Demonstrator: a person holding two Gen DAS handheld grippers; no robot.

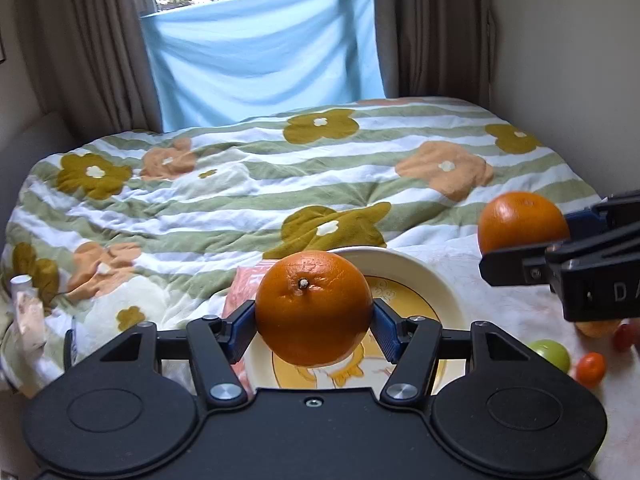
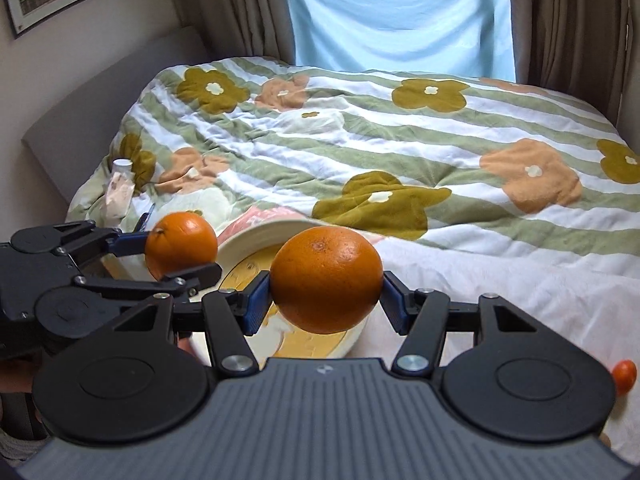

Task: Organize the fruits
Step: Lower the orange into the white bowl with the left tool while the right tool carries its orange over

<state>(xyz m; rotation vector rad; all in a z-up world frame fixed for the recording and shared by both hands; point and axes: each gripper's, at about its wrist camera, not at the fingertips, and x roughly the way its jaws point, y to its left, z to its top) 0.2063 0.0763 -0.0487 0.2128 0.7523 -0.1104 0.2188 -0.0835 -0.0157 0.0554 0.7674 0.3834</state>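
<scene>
My left gripper [image 1: 314, 330] is shut on an orange [image 1: 314, 308] and holds it above a cream plate [image 1: 424, 276] with a yellow picture. My right gripper [image 2: 326, 302] is shut on a second orange [image 2: 326, 280], also above the plate [image 2: 256, 236]. In the left wrist view the right gripper [image 1: 516, 248] with its orange [image 1: 520, 220] shows at the right edge. In the right wrist view the left gripper [image 2: 176, 254] with its orange [image 2: 180, 248] shows at the left. The two oranges are apart.
Small fruits lie on the white cloth at the right: a green one [image 1: 554, 354], a small orange-red one [image 1: 590, 368] and a red one [image 1: 626, 336]. A flowered quilt [image 1: 280, 184] covers the bed. A white bottle [image 2: 120, 192] stands at the left.
</scene>
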